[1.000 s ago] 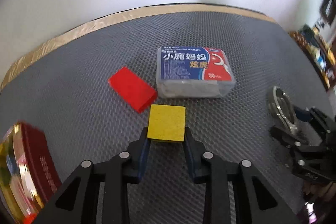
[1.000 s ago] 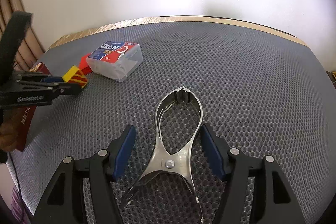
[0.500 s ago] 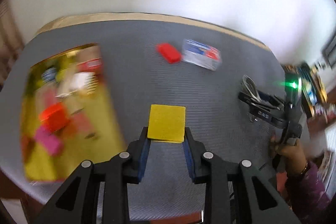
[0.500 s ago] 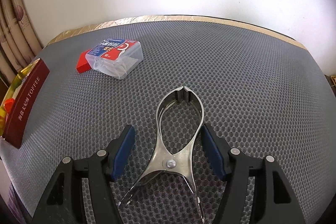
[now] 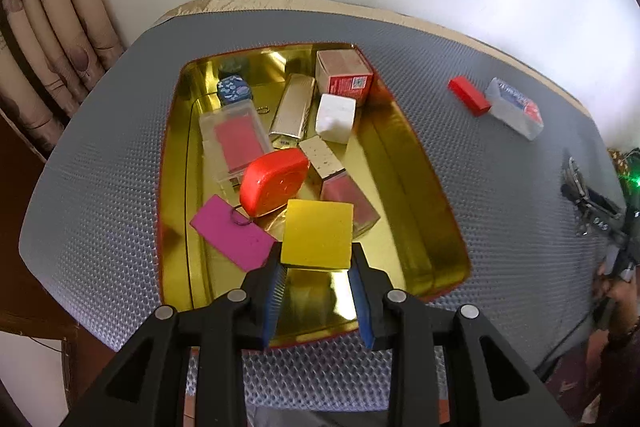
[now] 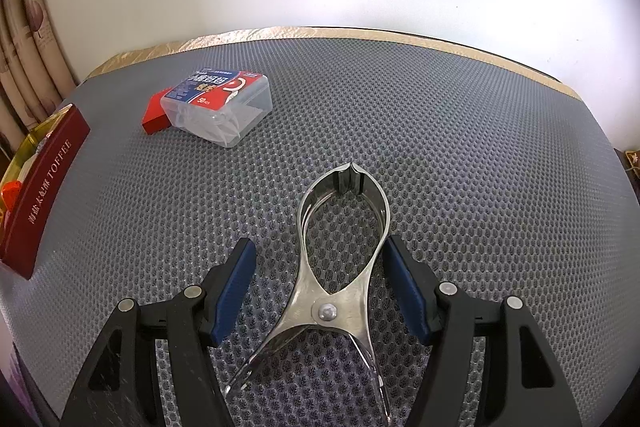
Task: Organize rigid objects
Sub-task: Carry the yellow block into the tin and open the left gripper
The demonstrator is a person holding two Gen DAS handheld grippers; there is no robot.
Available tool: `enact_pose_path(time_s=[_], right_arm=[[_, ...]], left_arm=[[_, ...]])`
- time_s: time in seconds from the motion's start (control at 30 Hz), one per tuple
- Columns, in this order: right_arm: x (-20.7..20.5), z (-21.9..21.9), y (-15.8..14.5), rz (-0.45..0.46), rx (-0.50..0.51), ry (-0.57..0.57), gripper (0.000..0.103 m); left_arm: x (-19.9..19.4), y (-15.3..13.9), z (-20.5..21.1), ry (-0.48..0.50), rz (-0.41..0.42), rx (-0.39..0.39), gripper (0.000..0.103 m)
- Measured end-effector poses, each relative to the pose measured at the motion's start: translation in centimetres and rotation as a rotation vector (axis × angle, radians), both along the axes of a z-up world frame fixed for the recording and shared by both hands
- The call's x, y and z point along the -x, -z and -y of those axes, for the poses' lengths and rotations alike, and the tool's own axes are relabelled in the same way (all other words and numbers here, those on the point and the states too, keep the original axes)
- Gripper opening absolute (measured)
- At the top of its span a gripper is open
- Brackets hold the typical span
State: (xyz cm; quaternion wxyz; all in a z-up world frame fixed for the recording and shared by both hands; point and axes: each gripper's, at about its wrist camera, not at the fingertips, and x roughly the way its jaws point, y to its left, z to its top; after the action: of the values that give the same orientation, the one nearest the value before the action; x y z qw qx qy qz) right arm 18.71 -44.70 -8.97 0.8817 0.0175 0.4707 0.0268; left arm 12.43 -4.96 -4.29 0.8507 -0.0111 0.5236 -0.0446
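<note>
My left gripper is shut on a yellow block and holds it above the near part of a gold tin. The tin holds several things, among them a red rounded case and a magenta tag. My right gripper is open, low over the grey mat, with its fingers on either side of a steel clamp; the right pad is close to or touching the clamp. A red block and a clear floss box lie on the mat.
The tin's red outer wall stands at the left edge in the right wrist view, with the floss box and red block behind it. Curtains hang past the table's left. The right gripper shows at far right.
My left gripper has swung left with the yellow block, from near the floss box to above the gold tin. The right gripper has stayed around the clamp.
</note>
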Motion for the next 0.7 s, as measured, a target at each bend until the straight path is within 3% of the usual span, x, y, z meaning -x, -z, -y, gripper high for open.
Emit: enact_pose_path(time_s=[0.27, 0.7], right_arm=[[-0.1, -0.6, 0.2, -0.003, 0.015, -0.003, 0.065], [-0.2, -1.5, 0.7, -0.006, 0.033, -0.001, 0.066]], left_arm=[[-0.2, 1.9, 0.2, -0.008, -0.023, 0.032, 0.031], [2.9, 0.2, 1.4, -0.048, 0.106, -0.12, 0.034]])
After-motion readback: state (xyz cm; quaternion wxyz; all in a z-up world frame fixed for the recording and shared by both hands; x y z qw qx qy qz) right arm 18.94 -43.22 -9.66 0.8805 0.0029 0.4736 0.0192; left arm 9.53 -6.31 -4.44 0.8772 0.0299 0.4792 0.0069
